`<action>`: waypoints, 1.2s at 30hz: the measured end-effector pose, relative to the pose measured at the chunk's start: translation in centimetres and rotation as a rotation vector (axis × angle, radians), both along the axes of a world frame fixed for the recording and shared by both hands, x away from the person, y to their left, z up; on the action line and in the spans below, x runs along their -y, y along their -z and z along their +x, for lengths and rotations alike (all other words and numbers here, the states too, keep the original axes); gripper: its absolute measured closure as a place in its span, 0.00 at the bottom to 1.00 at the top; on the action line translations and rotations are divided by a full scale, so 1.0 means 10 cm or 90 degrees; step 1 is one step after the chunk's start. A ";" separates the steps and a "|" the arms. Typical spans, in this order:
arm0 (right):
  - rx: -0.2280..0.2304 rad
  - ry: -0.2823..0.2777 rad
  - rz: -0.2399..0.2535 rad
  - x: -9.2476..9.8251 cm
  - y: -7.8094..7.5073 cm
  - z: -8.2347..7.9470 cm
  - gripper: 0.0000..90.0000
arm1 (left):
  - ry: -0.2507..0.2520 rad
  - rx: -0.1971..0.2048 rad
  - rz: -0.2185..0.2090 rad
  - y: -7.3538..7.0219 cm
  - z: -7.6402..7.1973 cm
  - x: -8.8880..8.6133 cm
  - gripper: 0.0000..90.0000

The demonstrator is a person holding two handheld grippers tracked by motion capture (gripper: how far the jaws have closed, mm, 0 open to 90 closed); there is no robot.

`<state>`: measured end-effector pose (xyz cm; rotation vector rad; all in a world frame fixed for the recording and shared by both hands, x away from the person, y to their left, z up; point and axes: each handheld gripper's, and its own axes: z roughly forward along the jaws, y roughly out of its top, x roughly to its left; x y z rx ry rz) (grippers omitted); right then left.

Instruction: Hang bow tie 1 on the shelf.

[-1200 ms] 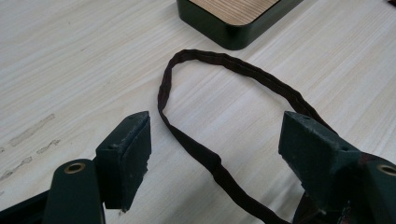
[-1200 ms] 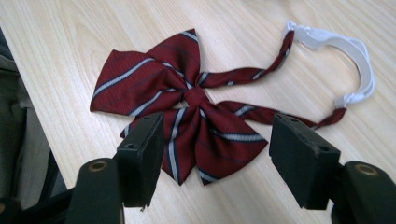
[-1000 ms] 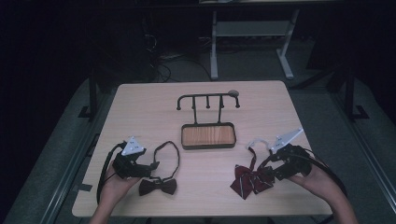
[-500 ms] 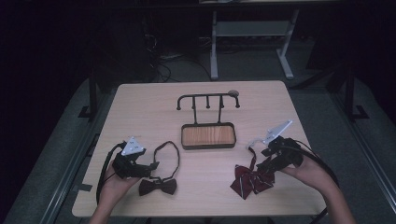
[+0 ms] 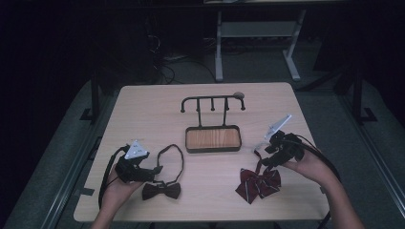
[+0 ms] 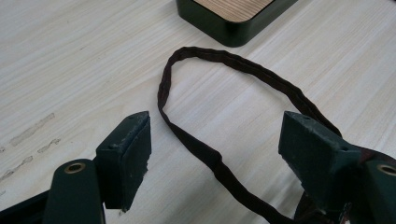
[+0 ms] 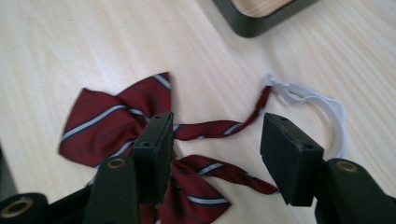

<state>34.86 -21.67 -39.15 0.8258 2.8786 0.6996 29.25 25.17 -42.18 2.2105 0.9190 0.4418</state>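
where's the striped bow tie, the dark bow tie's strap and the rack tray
striped bow tie (image 7: 100,114), right gripper view, on its left wing
dark bow tie's strap (image 6: 243,65), left gripper view, on the top of the loop
rack tray (image 5: 213,139), high view, on its wooden base

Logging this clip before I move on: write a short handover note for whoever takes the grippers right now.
Left gripper: open, over the dark bow tie's strap, gripping nothing.
Right gripper: open, jaws just been closing, straddling the striped red bow tie's strap, not pinching it.
Dark bow tie lies front left, striped red bow tie front right, both flat on the table.
Hook stand at centre holds nothing.
Done: nothing lifted. Left: probably grasp each tie and hang it.
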 end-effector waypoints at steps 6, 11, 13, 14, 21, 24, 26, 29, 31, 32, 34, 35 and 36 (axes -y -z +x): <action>-0.012 0.023 -0.024 0.05 0.04 0.18 0.51 | 0.002 0.000 -0.001 0.00 0.00 0.00 0.29; -0.022 0.041 -0.026 0.08 0.06 0.30 0.53 | 0.003 0.001 -0.001 0.00 0.00 0.00 0.29; -0.028 0.048 -0.034 0.09 0.10 0.33 0.54 | 0.002 0.001 0.000 0.00 0.00 0.00 0.29; -0.033 0.051 -0.037 0.09 0.12 0.35 0.54 | 0.002 0.000 0.000 0.00 0.00 0.00 0.29; -0.053 0.088 -0.051 0.17 0.20 0.46 0.57 | 0.003 -0.001 0.003 0.00 0.00 0.00 0.29; -0.058 0.102 -0.056 0.21 0.22 0.49 0.58 | 0.004 -0.003 0.004 0.00 0.00 0.00 0.29; -0.061 0.112 -0.059 0.23 0.23 0.51 0.59 | 0.004 -0.003 0.004 0.00 0.00 0.00 0.29; -0.068 0.125 -0.069 0.25 0.26 0.54 0.59 | 0.003 -0.002 0.002 0.00 0.00 0.00 0.29; -0.072 0.129 -0.072 0.26 0.27 0.54 0.60 | 0.003 -0.002 0.002 0.00 0.00 0.00 0.29; -0.073 0.135 -0.080 0.26 0.28 0.55 0.60 | 0.004 -0.002 0.003 0.00 0.00 0.00 0.29; -0.073 0.141 -0.093 0.26 0.30 0.56 0.61 | 0.004 -0.002 0.004 0.00 0.00 0.00 0.29; -0.074 0.145 -0.096 0.26 0.31 0.56 0.62 | 0.004 -0.002 0.003 0.00 0.00 0.00 0.29; -0.077 0.151 -0.100 0.27 0.32 0.57 0.62 | 0.004 -0.002 0.003 0.00 0.00 0.00 0.29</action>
